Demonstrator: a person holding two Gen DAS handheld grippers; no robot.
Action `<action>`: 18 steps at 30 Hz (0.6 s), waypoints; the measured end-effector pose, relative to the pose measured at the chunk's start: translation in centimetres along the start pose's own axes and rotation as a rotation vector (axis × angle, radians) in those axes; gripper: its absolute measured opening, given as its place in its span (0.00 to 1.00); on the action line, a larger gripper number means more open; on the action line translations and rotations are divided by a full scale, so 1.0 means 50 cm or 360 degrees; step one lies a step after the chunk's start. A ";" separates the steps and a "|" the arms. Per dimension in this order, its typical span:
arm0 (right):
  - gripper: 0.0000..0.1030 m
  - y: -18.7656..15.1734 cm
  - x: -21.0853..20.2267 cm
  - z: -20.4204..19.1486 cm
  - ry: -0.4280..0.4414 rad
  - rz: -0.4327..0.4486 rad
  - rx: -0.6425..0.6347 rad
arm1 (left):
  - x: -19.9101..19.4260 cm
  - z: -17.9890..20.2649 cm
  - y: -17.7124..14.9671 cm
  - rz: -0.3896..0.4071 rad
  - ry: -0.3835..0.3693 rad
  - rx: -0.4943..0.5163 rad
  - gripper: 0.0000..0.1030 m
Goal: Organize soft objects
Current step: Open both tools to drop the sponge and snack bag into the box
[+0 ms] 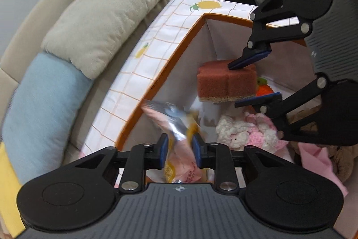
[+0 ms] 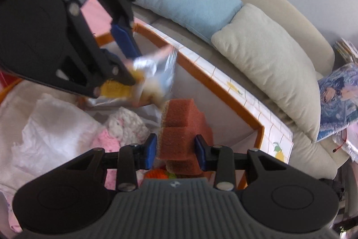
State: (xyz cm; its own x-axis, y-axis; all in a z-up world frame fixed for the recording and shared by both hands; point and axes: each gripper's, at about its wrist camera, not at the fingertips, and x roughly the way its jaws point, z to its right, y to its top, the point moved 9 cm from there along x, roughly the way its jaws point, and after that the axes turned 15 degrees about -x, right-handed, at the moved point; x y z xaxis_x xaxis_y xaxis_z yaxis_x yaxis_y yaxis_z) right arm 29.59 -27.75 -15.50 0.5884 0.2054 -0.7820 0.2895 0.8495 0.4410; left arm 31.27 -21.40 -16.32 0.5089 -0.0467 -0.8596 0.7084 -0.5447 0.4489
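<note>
Plainly, sponge (image 2: 179,138): rust-brown scouring face, tan underside, blocky.
Packet (image 1: 179,140): pink and silver, crinkled, blurred.
Surroundings: lemon-print storage box (image 1: 156,55) with orange rim, on a beige sofa (image 2: 279,12) beside a blue cushion (image 1: 42,109).
Right gripper (image 2: 175,150): clamped on the sponge, above the box.
Left gripper (image 1: 179,149): pinching the packet over the box.

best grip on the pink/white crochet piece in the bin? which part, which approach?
Take the crochet piece by its raised white lobe, coming from straight above: it lies loose on the bin floor, walls block side approaches. Both claws are full: left claw holds a snack packet, right claw a brown sponge.
</note>
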 end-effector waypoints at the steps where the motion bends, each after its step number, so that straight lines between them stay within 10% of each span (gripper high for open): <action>1: 0.35 0.001 0.003 0.001 0.0008 0.0008 0.0014 | -0.002 -0.002 0.001 0.0009 0.0009 -0.0011 0.32; 18: 0.56 -0.004 -0.022 0.004 0.0145 -0.0011 0.0409 | -0.100 -0.033 -0.027 0.0121 -0.0065 -0.0144 0.33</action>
State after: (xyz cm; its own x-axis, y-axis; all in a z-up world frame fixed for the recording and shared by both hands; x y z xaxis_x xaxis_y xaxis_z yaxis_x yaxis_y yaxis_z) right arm 29.05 -28.26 -14.63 0.5190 0.2529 -0.8165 0.4822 0.7021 0.5240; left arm 28.57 -19.07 -12.20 0.5437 -0.1200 -0.8307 0.7106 -0.4608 0.5317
